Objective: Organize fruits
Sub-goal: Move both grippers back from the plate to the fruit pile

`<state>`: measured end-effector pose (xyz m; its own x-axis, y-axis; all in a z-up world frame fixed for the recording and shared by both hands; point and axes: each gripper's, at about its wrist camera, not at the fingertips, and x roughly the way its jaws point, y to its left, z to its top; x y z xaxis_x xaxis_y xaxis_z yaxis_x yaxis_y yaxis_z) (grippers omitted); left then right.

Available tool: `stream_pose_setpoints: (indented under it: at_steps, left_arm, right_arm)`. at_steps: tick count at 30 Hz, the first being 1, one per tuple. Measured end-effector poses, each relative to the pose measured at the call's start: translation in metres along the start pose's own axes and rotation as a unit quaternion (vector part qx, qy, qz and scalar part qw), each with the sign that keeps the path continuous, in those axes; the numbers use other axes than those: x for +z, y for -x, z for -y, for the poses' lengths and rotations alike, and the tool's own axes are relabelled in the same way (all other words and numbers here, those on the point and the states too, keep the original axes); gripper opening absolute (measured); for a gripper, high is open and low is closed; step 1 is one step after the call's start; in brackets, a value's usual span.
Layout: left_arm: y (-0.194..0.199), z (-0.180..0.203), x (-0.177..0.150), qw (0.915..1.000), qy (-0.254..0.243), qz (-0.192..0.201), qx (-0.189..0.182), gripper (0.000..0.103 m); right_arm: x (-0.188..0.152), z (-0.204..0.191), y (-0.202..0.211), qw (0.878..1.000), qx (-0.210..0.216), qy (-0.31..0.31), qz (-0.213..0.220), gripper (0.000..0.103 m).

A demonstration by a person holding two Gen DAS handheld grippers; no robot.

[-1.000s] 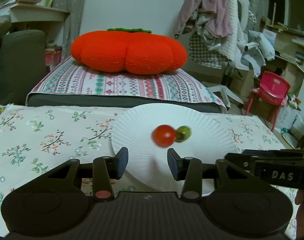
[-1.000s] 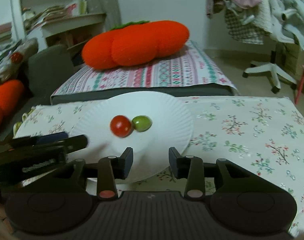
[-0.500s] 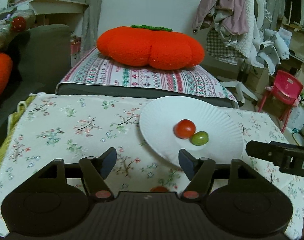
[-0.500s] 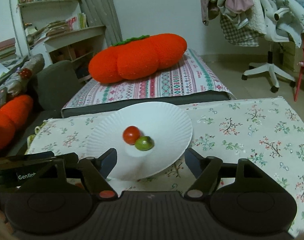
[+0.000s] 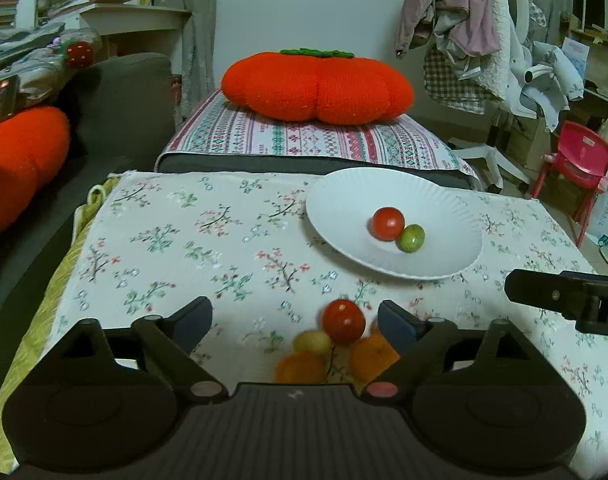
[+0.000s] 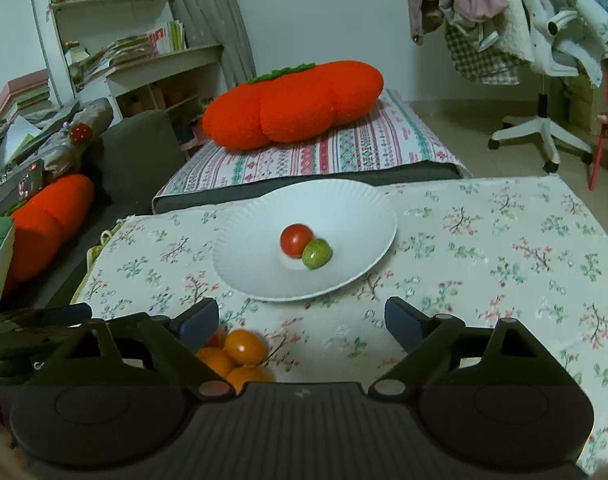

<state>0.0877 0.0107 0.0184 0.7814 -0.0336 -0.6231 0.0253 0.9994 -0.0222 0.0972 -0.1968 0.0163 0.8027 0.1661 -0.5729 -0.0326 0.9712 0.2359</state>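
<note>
A white paper plate (image 5: 344, 200) (image 6: 344, 208) on the floral tablecloth holds a red tomato (image 5: 388, 223) (image 6: 296, 240) touching a green fruit (image 5: 412, 238) (image 6: 316, 253). A cluster of small fruits lies on the cloth close in front of me: a red tomato (image 5: 342, 321), a yellow one (image 5: 312, 342) and orange ones (image 5: 299, 367) (image 6: 244, 347). My left gripper (image 5: 295, 318) is open and empty above this cluster. My right gripper (image 6: 301, 316) is open and empty, with the cluster by its left finger.
The floral tablecloth (image 5: 207, 248) covers a low table. Behind it is a striped cushion (image 5: 304, 140) with a large orange pumpkin pillow (image 5: 316, 86). A dark sofa (image 5: 119, 92) stands on the left, a red child's chair (image 5: 580, 160) on the right.
Both grippers have pulled back from the plate and opened wider. The cluster of loose fruits near the table's front edge has come into view. The fruits on the plate stay put.
</note>
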Motion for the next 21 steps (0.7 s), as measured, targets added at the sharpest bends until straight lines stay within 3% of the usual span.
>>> stream_pose_setpoints:
  at_steps: [10, 21]
  left_arm:
    - [0.011, -0.012, -0.013, 0.9998, 0.012, -0.013, 0.009, 0.09]
    - [0.01, -0.032, -0.018, 0.9986, 0.037, -0.033, 0.017, 0.09]
  right_arm:
    - [-0.019, -0.005, 0.016, 1.0, 0.01, -0.013, -0.013, 0.102]
    - [-0.029, -0.005, 0.007, 0.999, 0.012, -0.005, -0.045, 0.102]
